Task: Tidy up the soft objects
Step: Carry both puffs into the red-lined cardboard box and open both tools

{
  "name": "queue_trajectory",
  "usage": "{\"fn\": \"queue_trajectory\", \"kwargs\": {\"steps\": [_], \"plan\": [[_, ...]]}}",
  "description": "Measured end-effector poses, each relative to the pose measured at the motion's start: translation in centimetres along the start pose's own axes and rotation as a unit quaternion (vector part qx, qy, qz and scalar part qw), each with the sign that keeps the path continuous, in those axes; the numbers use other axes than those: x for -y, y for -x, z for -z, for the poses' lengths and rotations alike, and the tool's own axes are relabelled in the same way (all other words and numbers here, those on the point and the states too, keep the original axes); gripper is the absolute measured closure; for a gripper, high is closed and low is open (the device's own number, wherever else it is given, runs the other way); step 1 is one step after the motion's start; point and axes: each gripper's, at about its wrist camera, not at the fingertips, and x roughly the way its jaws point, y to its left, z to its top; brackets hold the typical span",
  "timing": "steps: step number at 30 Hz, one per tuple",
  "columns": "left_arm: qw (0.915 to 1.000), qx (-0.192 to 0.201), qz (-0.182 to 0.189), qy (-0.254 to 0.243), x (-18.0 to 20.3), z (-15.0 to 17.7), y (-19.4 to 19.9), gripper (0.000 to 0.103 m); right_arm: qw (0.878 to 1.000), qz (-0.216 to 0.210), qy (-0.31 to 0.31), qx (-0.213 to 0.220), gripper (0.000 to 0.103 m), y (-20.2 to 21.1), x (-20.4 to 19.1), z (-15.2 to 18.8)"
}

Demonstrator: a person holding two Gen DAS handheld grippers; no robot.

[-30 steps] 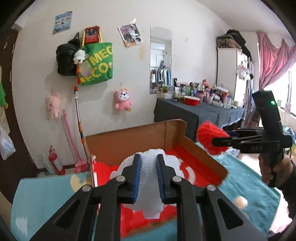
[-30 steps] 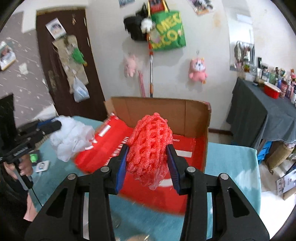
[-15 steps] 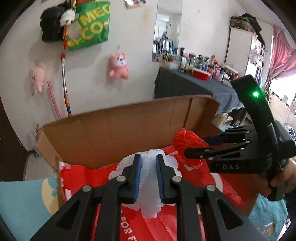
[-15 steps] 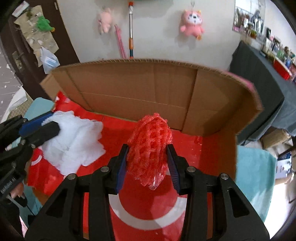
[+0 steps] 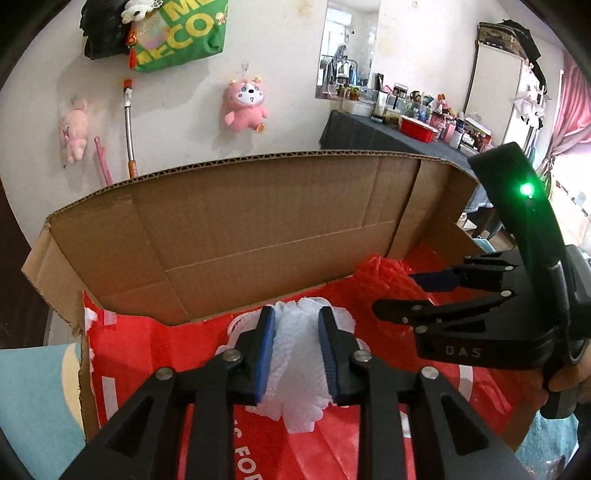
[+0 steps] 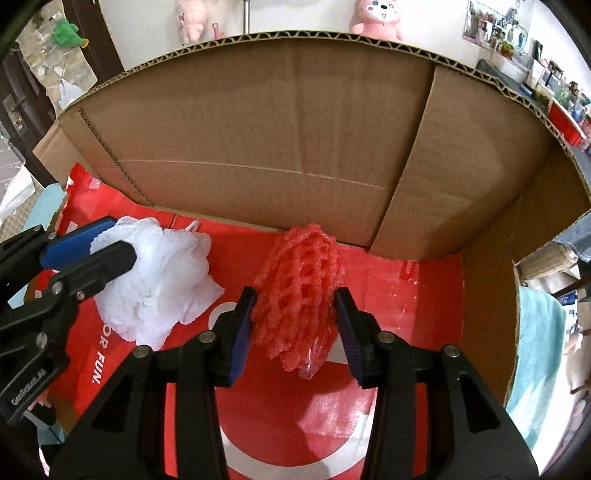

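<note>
Two foam nets, one white (image 5: pixel 295 369) and crumpled, one red (image 6: pixel 299 295) and webbed, sit between opening gripper jaws.

Pink plush toy with a white face (image 5: pixel 244 107), hung on the pale wall. Second, paler pink plush (image 5: pixel 74 129), hung further left. Green fabric tote bag with yellow lettering (image 5: pixel 177 29), hung high on the wall beside a black bag (image 5: pixel 101 37). Metal-handled pole with an orange grip (image 5: pixel 129 125), stood against the wall. Narrow wall mirror (image 5: pixel 349 48), above a dark-clothed table (image 5: pixel 369 134) crowded with bottles and a red basin (image 5: pixel 419 129). Pink curtain (image 5: pixel 570 107) at far right. Dark door (image 6: pixel 33 92), carrying what seemed a small green toy (image 6: pixel 68 33).
</note>
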Motion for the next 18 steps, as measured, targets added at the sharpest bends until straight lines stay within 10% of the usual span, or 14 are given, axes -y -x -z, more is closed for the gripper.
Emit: {"fn": "queue_trajectory", "kwargs": {"steps": [18], "plan": [[0.9991,0.022,-0.027,0.025,-0.6,-0.1,3.1,0.026,0.999,0.027,-0.004,0.017,0.040,2.3,0.1,0.0]]}}
